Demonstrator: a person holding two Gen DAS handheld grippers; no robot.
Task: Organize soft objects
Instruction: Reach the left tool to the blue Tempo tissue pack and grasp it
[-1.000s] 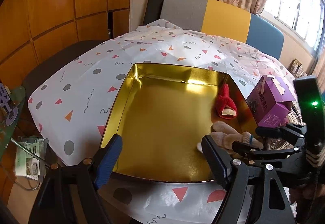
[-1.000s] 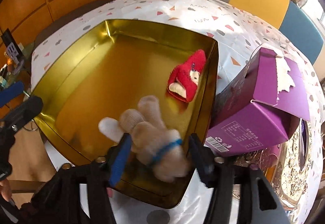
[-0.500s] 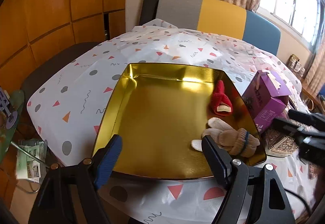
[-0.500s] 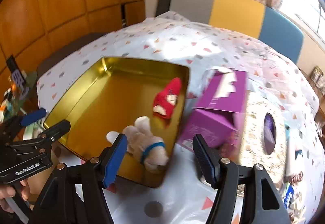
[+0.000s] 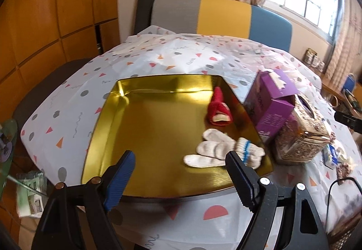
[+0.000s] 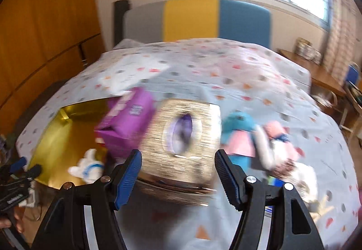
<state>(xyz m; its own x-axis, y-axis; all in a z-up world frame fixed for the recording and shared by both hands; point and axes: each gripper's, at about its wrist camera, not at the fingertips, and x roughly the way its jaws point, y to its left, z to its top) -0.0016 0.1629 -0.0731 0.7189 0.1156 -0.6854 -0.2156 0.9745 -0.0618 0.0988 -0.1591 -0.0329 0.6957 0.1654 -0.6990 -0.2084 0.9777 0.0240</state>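
Note:
A gold tin tray lies on the patterned tablecloth. Inside it, by the right wall, sit a red sock and a cream glove with a blue band. My left gripper hovers open above the tray's near edge, empty. My right gripper is open and empty, over a woven tissue box; the view is blurred. The tray and glove show at its left. A teal and pink soft toy and other soft items lie right of the box.
A purple carton and the woven tissue box stand against the tray's right side. A grey, yellow and blue chair back is behind the table. Small packets lie at the table's right. Wooden cabinets stand left.
My right gripper let go of the cream glove, which now lies in the tray, then rose and swung right over the tissue box. My left gripper drew back slightly.

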